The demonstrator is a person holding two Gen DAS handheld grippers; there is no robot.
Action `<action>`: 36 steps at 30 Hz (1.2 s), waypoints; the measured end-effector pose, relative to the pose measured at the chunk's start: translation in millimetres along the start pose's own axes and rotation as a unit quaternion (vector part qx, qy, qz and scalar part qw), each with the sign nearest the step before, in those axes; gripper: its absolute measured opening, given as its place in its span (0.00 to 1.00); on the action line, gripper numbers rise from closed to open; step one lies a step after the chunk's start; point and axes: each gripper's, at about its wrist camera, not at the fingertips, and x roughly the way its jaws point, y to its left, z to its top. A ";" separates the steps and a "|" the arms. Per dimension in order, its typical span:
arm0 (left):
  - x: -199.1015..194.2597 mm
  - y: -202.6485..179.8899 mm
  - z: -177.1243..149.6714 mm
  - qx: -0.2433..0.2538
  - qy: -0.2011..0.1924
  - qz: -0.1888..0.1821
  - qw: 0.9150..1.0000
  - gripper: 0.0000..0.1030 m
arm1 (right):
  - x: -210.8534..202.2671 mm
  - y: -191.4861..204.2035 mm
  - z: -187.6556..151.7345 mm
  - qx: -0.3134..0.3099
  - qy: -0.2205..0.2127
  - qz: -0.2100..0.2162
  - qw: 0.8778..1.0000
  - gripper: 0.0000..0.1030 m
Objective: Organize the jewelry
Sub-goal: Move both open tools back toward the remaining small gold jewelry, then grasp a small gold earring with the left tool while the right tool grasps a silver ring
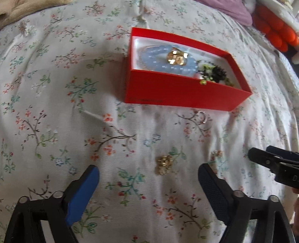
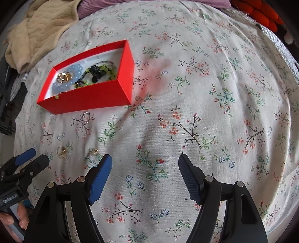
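Observation:
A red box (image 1: 179, 93) (image 2: 89, 97) lies open on the floral bedsheet. It holds a pale blue bead bracelet (image 1: 158, 58) (image 2: 72, 74), gold rings (image 1: 176, 57) (image 2: 64, 77) and dark green-black beads (image 1: 216, 73) (image 2: 97, 72). On the sheet lie a gold cluster ring (image 1: 164, 164) (image 2: 61, 151), a small gold earring (image 1: 216, 153) (image 2: 94, 151) and a silver ring (image 1: 202, 116) (image 2: 86, 116). My left gripper (image 1: 148, 179) is open, with the cluster ring just ahead of its fingertips. My right gripper (image 2: 144, 168) is open and empty over bare sheet.
A beige blanket (image 2: 37, 31) lies bunched at the far left of the bed. Purple cloth (image 1: 229, 9) and an orange knitted item (image 1: 274, 30) lie at the far right. The right gripper shows at the edge of the left wrist view (image 1: 276, 164).

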 end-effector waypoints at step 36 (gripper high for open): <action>17.0 -18.3 9.9 0.027 0.006 0.013 1.000 0.00 | 5.6 9.0 0.7 -0.001 0.014 -0.001 1.000 0.74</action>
